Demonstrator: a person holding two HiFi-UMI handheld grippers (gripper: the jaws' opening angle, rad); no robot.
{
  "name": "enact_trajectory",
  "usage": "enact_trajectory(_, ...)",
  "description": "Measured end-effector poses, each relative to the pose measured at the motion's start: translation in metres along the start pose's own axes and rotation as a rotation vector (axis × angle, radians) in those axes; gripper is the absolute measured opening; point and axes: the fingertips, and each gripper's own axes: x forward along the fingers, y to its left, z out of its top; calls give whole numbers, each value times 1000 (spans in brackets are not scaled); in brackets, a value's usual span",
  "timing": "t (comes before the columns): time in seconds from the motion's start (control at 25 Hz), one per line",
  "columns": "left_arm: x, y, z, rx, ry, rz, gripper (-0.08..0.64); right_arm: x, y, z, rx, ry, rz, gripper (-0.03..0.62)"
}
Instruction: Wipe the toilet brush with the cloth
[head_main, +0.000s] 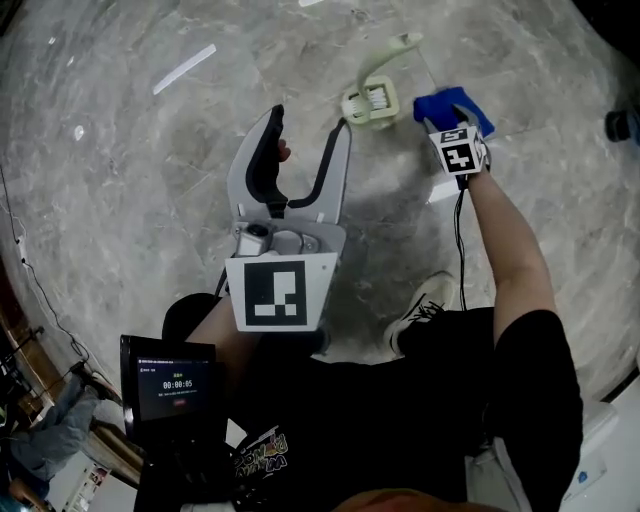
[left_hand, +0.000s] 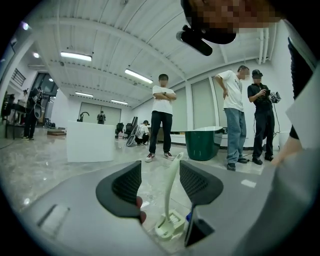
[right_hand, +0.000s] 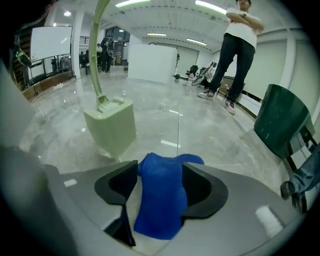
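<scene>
A pale green toilet brush (head_main: 395, 50) stands in its square holder (head_main: 370, 105) on the grey marble floor. Just right of it lies a blue cloth (head_main: 440, 103). My right gripper (head_main: 452, 118) reaches down over the cloth. In the right gripper view the cloth (right_hand: 160, 200) fills the gap between the wide jaws of the right gripper (right_hand: 160, 175), resting on the floor, with the holder (right_hand: 112, 125) just beyond. My left gripper (head_main: 310, 120) hangs open and empty, short of the brush. In the left gripper view the brush handle (left_hand: 171, 185) shows through the gap of the left gripper (left_hand: 160, 185).
Several people stand farther off beside a green tub (left_hand: 202, 142) and a white block (left_hand: 90, 140). A dark green bin (right_hand: 280, 125) is to the right of the cloth. My own shoe (head_main: 420, 315) is on the floor below the right arm.
</scene>
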Motion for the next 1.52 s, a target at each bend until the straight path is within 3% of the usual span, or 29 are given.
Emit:
enact_trajectory(0.12,-1,-5,-6,20,2,2,242,11,-9,-17,-31,43,-8,282)
enact_trajectory(0.24,-1,-9,-7,32,6,-9,242,22,-14,-42,-52,169,-31,272)
enact_trajectory(0.28,-1,-8,-8,35,16,-16,242,25,-15,-49,-62,222,-43,247)
enact_trajectory(0.36,0,-8,-10,44,37,-30,242,28,-15,-57,-75,283,-57,126)
enact_trajectory(0.44,0,-10,-15,45,53,-33,241,31,-14,-57,-86,290,-69,105)
enact_trajectory(0.56,2,-13,-17,29,53,-34,241,25,-16,-42,-96,234,-87,71)
enact_trajectory(0.8,4,-19,-16,46,55,-53,241,-7,-7,50,-68,-86,21,68)
enact_trajectory(1.0,4,-16,-15,51,57,-46,241,-5,-11,95,52,-161,62,69)
enact_trajectory(1.12,3,-14,-14,35,69,-37,239,7,-4,124,78,-200,145,69)
enact_trajectory(1.2,0,-13,-15,20,81,-29,239,12,11,150,-3,-227,225,71)
enact_trajectory(1.4,-12,-11,-20,36,107,-24,236,13,69,183,-546,-200,336,71)
enact_trajectory(1.52,-14,-8,-21,41,107,-20,236,19,90,191,-710,-154,373,71)
